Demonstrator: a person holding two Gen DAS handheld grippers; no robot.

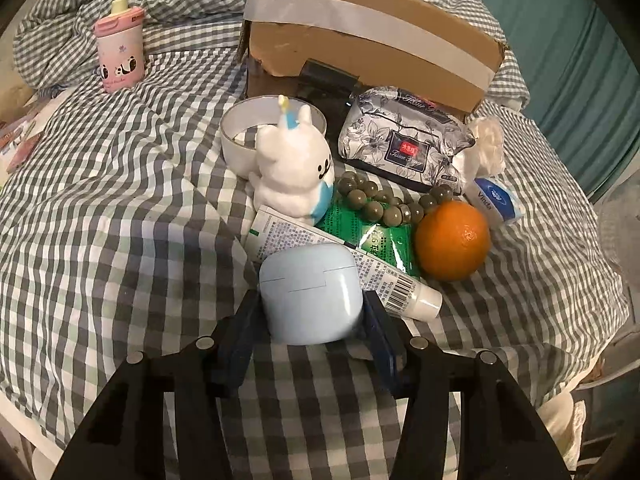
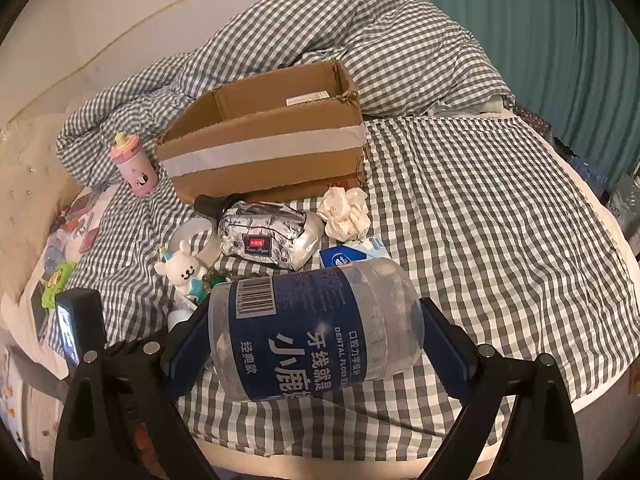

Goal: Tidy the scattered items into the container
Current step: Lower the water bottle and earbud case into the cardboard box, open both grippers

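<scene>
Right wrist view: the cardboard box (image 2: 264, 136) looks empty, and the right gripper (image 2: 316, 340) clamps a floss jar (image 2: 316, 328). The left gripper (image 1: 310, 312), part open, pinches a blue earbud case (image 1: 310, 294).

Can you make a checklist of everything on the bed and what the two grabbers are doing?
Surface: checked bedsheet, rumpled duvet behind.
Job's things: open cardboard box; pale blue earbud case; dental floss jar; orange; plush bunny; bead bracelet; tube; tissue pack; pink cup.
Clutter: crumpled tissue.
Grippers: left gripper around the case; right gripper holds the jar.
Cables: nothing seen.
Surroundings: teal curtain.
</scene>
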